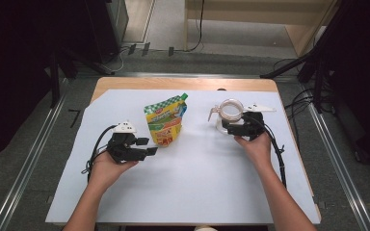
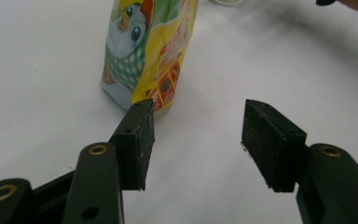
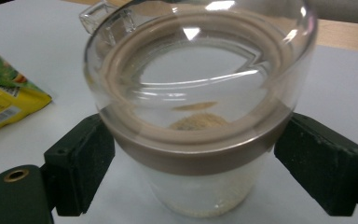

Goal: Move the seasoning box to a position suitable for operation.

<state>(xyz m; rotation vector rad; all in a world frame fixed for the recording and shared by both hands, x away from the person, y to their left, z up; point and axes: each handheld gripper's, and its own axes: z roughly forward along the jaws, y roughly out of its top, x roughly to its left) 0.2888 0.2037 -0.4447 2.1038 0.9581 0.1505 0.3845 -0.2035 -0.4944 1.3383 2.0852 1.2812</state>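
Yellow-green pouch (image 1: 164, 121), clear jar (image 1: 231, 111)

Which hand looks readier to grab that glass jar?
The right. In the right gripper view the right gripper has its open jaws on either side of the glass jar, apparently not yet pressing. The left gripper is open near the yellow pouch, far from the jar.

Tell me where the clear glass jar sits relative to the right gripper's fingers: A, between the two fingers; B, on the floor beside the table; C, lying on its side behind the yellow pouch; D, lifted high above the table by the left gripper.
A: in the right gripper view the glass jar stands upright between the right gripper's fingers, one on each side of it, on the white table cover.
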